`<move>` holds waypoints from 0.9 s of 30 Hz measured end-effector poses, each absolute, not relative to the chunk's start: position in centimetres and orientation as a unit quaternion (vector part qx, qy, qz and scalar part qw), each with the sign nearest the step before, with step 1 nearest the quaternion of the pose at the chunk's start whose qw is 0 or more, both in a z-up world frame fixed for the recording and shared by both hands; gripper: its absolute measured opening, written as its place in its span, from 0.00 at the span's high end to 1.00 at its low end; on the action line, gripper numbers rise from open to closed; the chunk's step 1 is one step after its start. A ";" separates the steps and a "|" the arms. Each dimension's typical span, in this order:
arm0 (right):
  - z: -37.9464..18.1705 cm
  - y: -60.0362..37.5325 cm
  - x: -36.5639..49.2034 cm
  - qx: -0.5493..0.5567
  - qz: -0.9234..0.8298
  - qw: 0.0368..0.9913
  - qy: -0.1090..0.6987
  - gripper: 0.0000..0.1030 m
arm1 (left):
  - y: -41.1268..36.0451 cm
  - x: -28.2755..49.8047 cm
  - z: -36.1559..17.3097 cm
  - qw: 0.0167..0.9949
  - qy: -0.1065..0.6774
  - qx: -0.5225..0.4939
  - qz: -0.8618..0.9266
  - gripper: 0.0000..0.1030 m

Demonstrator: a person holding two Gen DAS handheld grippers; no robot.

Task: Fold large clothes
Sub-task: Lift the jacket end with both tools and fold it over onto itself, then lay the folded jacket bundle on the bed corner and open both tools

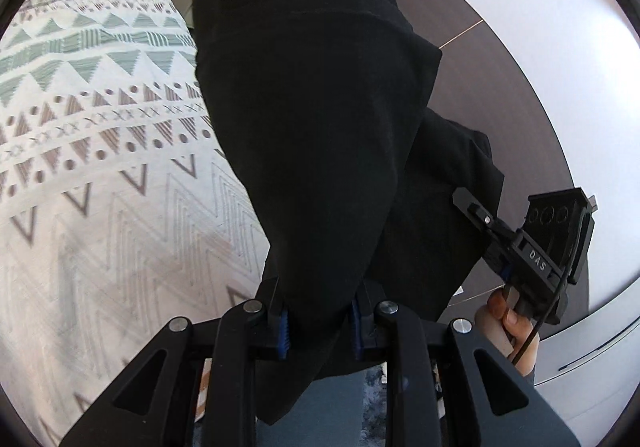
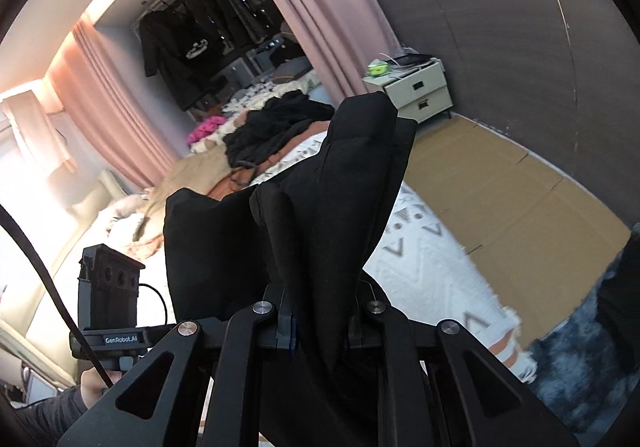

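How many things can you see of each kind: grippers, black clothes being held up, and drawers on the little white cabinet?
Grippers: 2, the left gripper and the right gripper, both clamped on cloth
Black garment held up: 1
Drawers on the white cabinet: 2
Total: 5
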State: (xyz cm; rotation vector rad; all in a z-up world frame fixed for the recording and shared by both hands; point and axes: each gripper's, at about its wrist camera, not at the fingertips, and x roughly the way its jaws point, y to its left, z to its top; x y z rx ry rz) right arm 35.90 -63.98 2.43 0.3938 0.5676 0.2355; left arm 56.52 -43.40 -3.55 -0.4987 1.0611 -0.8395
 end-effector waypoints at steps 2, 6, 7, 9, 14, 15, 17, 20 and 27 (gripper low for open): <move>2.6 -63.5 37.0 0.187 0.106 0.933 0.288 0.89 | -43.8 57.5 -4.9 0.741 0.494 -0.240 -0.387 0.78; 2.2 -61.9 39.8 0.179 0.095 0.927 0.315 0.89 | -44.8 60.3 -6.9 0.731 0.509 -0.256 -0.377 0.77; 1.8 -61.2 40.9 0.179 0.089 0.924 0.326 0.89 | -44.6 61.0 -7.6 0.729 0.514 -0.258 -0.371 0.77; 0.9 -59.9 42.6 0.181 0.078 0.919 0.340 0.89 | -44.3 62.4 -9.2 0.729 0.525 -0.261 -0.353 0.77; -1.7 -56.4 45.8 0.180 0.056 0.909 0.373 0.89 | -43.5 64.3 -13.1 0.725 0.553 -0.264 -0.313 0.77; -2.3 -55.7 46.2 0.176 0.050 0.907 0.380 0.89 | -43.4 64.7 -14.0 0.724 0.558 -0.266 -0.306 0.77; -3.4 -54.3 46.7 0.169 0.037 0.903 0.394 0.86 | -43.2 65.0 -15.3 0.721 0.565 -0.270 -0.297 0.77; -3.6 -52.9 46.4 0.163 0.011 0.902 0.400 0.82 | -43.1 64.9 -16.4 0.720 0.568 -0.277 -0.288 0.77; -0.1 -50.6 41.8 0.126 -0.061 0.918 0.372 0.02 | -43.8 64.2 -17.2 0.719 0.573 -0.287 -0.267 0.77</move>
